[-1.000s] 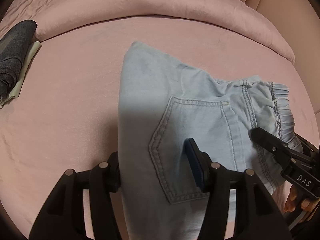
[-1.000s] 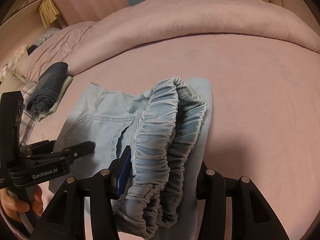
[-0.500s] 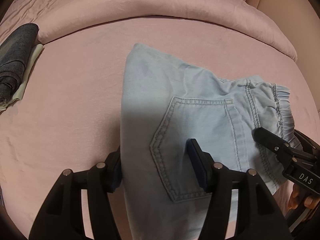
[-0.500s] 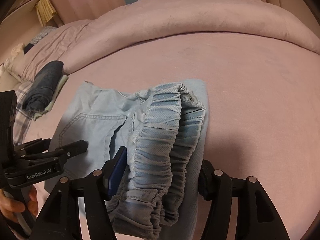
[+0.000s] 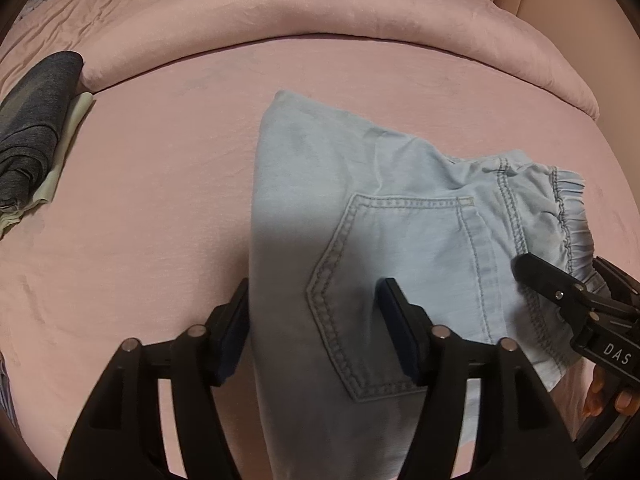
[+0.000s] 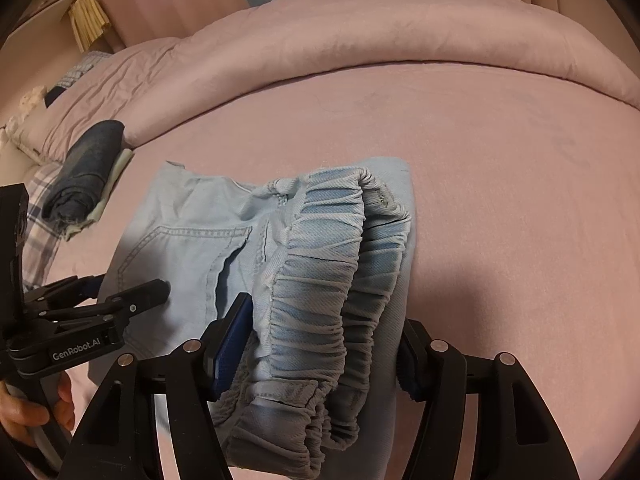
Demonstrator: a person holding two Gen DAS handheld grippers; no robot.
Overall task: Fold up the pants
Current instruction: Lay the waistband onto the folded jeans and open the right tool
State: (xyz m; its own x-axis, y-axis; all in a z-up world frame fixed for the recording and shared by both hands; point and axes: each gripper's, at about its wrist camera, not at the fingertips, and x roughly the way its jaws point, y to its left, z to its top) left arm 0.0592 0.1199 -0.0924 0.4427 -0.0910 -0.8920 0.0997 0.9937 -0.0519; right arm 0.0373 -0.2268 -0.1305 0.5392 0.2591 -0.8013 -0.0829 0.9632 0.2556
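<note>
Light blue denim pants [image 5: 360, 216] lie folded on the pink bed, back pocket [image 5: 384, 264] up and elastic waistband [image 6: 332, 280] bunched at the right end. My left gripper [image 5: 316, 316] is open, its fingers straddling the folded leg edge near the pocket. My right gripper [image 6: 320, 344] is open, with its fingers on either side of the gathered waistband. The right gripper also shows in the left wrist view [image 5: 560, 292], and the left gripper in the right wrist view [image 6: 120, 304].
A folded dark denim garment [image 5: 32, 136] on a pale cloth lies at the left of the bed, also in the right wrist view [image 6: 84, 168]. A rolled pink duvet [image 5: 320, 20] runs along the back. Pink sheet [image 5: 140, 220] surrounds the pants.
Both grippers have drawn back slightly from the pants. The right gripper's jaws stand a little wider around the waistband. The pants stay in place.
</note>
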